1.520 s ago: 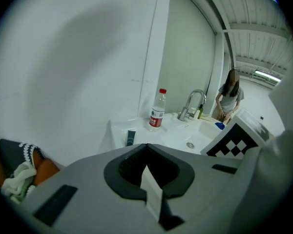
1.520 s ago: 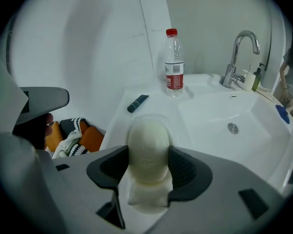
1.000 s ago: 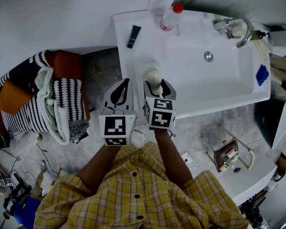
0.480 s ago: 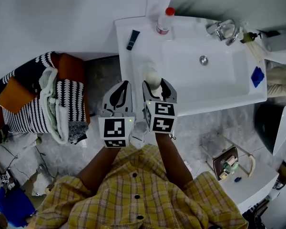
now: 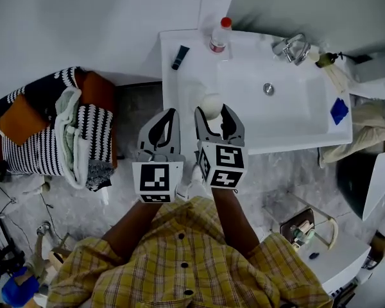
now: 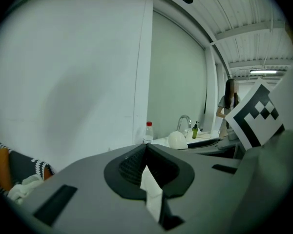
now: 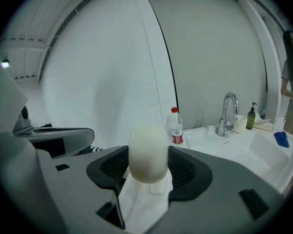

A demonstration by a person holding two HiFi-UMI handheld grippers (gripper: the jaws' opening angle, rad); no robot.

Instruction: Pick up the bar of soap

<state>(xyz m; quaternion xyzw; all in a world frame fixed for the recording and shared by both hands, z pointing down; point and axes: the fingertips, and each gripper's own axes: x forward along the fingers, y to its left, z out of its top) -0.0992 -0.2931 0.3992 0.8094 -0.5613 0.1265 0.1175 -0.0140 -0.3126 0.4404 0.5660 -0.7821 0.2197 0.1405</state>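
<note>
The bar of soap [image 5: 211, 105] is a pale, rounded oval. My right gripper [image 5: 212, 112] is shut on it, holding it above the front left part of the white sink counter [image 5: 179, 88]. In the right gripper view the soap [image 7: 147, 153] fills the gap between the two dark pads [image 7: 185, 172]. My left gripper [image 5: 164, 122] hangs just left of the right one, off the counter's edge, with its jaws closed together and nothing between them. In the left gripper view the soap [image 6: 177, 140] shows to the right, beyond the left gripper [image 6: 144, 160].
On the counter's back edge stand a red-capped bottle [image 5: 219, 36] and a dark tube [image 5: 179, 56]. The faucet [image 5: 292, 46] and a blue cloth [image 5: 339, 110] lie to the right. A striped laundry basket [image 5: 58, 130] stands on the floor to the left.
The right gripper has lifted the soap slightly and shifted a little right. The head view has drifted, so the sink sits lower and further left in the picture.
</note>
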